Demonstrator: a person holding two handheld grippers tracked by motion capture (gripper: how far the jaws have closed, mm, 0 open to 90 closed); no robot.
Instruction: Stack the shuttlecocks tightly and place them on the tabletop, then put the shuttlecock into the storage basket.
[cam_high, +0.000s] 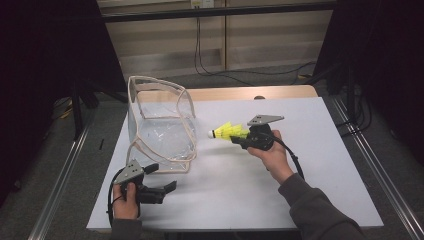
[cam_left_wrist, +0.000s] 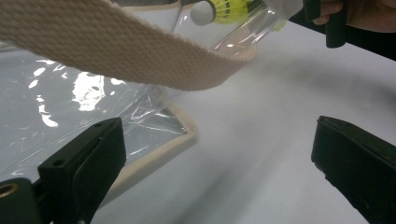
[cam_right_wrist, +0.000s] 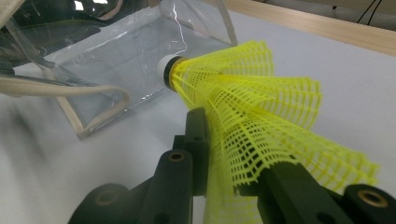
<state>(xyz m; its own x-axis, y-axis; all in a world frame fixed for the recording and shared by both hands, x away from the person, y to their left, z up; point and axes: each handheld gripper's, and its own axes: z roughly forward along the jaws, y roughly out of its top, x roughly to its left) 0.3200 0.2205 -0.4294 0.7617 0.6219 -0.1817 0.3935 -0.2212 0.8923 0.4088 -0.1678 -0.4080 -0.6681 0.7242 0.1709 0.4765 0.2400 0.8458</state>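
Clamping yellow shuttlecock, right gripper nearly closed

A flat white rectangular surface with a pale wooden strip along its far edge is carrying one thing: a clear plastic bag with beige woven trim and straps is standing on its left half, its mouth gaping upward.

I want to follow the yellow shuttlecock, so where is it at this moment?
In the high view the shuttlecock is near the table's middle, held above it in the right gripper, its white tip pointing at the clear bag to its left.
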